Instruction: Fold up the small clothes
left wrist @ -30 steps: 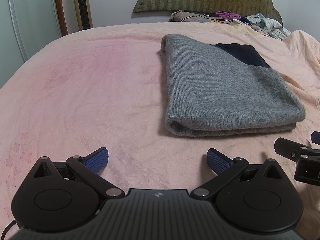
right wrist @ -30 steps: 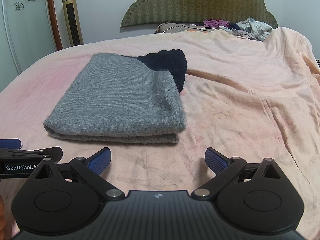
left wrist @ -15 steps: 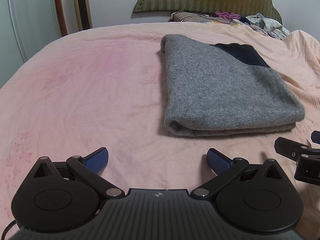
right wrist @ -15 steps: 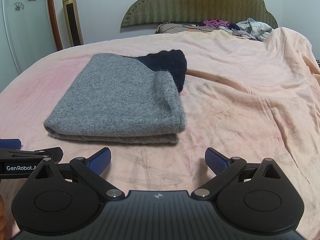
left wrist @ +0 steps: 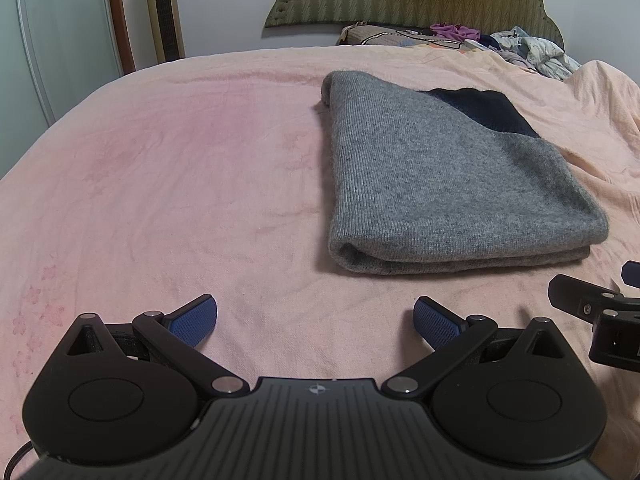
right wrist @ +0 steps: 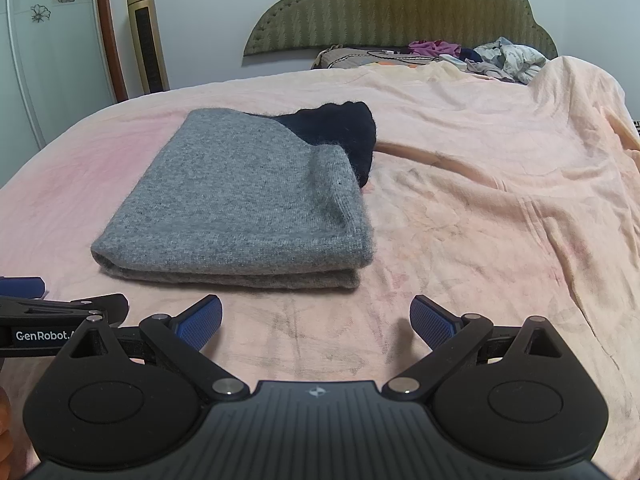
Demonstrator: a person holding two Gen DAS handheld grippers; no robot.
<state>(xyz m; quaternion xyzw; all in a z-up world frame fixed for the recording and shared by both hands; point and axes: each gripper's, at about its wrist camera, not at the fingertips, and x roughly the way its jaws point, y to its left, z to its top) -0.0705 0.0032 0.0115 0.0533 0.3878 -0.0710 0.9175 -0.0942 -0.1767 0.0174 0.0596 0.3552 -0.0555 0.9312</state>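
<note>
A folded grey knit garment point(left wrist: 444, 184) with a dark navy part at its far end lies flat on the pink bedsheet point(left wrist: 160, 184). In the right wrist view the same garment point(right wrist: 248, 204) sits ahead and to the left, its navy part point(right wrist: 340, 128) at the back. My left gripper point(left wrist: 315, 318) is open over bare sheet, short of the garment's near left corner. My right gripper point(right wrist: 316, 318) is open too, just short of the garment's near right edge. Neither holds anything. Each gripper's tip shows at the edge of the other's view.
A pile of loose clothes point(right wrist: 492, 54) lies by the green headboard point(right wrist: 400, 8) at the far end. A tall gold tower fan point(right wrist: 146, 36) stands by the wall at left. The sheet is rumpled at right point(right wrist: 560, 184).
</note>
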